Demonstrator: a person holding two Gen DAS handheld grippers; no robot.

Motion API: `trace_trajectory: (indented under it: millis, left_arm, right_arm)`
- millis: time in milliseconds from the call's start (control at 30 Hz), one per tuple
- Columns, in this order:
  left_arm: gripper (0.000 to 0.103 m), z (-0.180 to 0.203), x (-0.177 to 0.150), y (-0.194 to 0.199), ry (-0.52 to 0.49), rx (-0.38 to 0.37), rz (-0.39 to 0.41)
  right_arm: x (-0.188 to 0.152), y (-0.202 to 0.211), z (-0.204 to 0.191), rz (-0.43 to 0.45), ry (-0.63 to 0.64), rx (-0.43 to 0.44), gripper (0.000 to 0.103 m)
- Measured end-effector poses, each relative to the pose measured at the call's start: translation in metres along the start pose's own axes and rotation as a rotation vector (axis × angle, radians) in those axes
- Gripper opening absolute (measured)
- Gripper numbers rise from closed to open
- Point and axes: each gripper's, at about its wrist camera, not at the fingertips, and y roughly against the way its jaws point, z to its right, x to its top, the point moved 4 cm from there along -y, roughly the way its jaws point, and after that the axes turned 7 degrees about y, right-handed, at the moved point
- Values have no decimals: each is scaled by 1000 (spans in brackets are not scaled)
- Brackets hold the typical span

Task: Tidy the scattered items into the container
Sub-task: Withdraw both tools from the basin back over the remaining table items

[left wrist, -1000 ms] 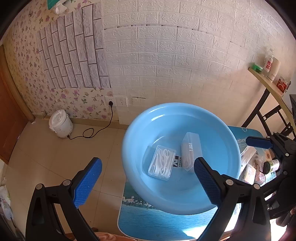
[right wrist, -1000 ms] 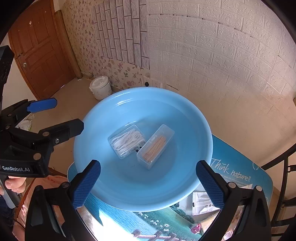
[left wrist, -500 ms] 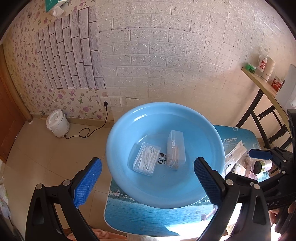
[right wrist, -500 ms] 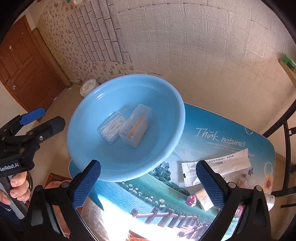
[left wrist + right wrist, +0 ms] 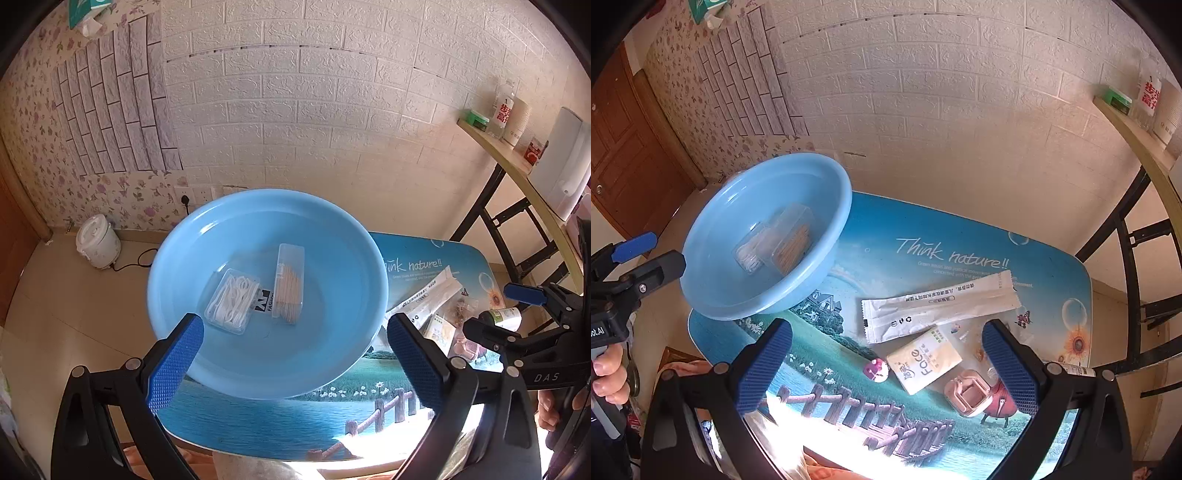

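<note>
Printed landscape table by white brick wall; blue basin upper left; left gripper & right gripper jaws wide, empty.

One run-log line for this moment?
left gripper open, empty | right gripper open above sachet | blue basin: two clear boxes | long white packet on table

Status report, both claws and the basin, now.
Left claw open, empty, over blue basin. Right claw open, empty, above white sachet and yellow packet. Two clear boxes already in basin. Nothing blocking.
</note>
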Motion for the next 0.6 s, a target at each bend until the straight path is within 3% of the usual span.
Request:
trace_trajectory:
  millis: [333,600]
  left_arm:
    - [101,46,-7,-8,-42,-32,-18]
    - [101,63,-17,-10,-73,-49,-32]
  right_arm:
    - [-40,13,64,-14,-101,-47,103]
    - [-50,27,77,10,-110,-59,103]
